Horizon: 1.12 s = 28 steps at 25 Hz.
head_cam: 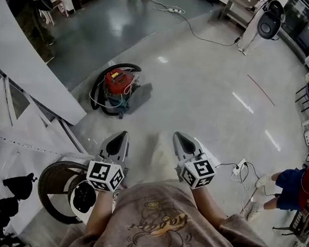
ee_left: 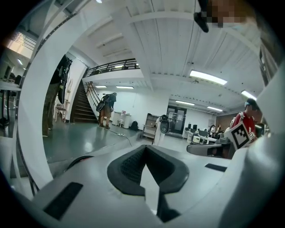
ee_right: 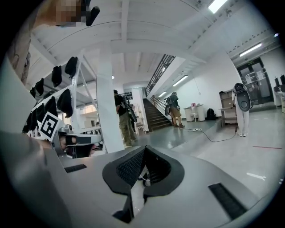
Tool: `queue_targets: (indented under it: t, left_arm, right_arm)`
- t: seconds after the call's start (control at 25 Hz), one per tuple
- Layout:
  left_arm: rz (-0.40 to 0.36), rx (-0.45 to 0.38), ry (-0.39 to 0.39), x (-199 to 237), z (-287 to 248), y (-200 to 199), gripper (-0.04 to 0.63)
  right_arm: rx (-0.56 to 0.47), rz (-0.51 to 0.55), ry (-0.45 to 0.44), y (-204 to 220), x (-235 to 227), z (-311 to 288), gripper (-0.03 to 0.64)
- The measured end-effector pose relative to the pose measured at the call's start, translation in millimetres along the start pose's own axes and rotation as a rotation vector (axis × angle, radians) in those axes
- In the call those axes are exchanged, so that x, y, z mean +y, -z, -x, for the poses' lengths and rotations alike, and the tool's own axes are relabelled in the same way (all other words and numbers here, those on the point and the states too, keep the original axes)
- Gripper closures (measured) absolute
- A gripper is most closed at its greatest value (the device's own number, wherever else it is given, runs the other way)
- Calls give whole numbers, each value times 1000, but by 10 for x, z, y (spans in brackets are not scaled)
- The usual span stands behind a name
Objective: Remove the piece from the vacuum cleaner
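A red-topped canister vacuum cleaner (head_cam: 117,88) stands on the floor ahead of me, with a black hose (head_cam: 108,72) curling round it and a pale cord beside it. My left gripper (head_cam: 119,137) is held level in front of my body, shut and empty, a good way short of the vacuum. My right gripper (head_cam: 181,138) is level beside it, also shut with nothing in it. The left gripper (ee_left: 146,161) and the right gripper (ee_right: 143,164) each show closed jaws in their own views. Neither gripper view shows the vacuum clearly.
A white slanted panel and racks (head_cam: 26,69) rise at the left, with a dark round rim (head_cam: 52,184) below them. A white standing fan (head_cam: 264,22) is at the far right. A power strip with cords (head_cam: 239,167) lies near a standing person (head_cam: 292,188).
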<state>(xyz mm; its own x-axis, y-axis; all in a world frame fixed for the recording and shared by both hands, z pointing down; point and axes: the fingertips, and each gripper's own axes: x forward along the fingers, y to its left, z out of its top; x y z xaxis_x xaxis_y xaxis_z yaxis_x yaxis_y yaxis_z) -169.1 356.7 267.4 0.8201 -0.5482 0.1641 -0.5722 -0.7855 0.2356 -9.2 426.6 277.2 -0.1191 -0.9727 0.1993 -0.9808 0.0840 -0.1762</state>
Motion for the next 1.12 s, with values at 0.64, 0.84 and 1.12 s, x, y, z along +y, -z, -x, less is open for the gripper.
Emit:
queue_targets:
  t: [0.64, 0.84, 1.12]
  left_arm:
    - [41, -32, -138, 686, -1717, -692, 592]
    - [49, -53, -205, 914, -2196, -902, 593]
    - [63, -75, -274, 1146, -2598, -1095, 592]
  right_arm:
    - [37, 15, -175, -708, -1163, -1734, 617]
    - [46, 34, -235, -905, -1494, -2242, 617]
    - [69, 42, -298, -1040, -1747, -2703, 617]
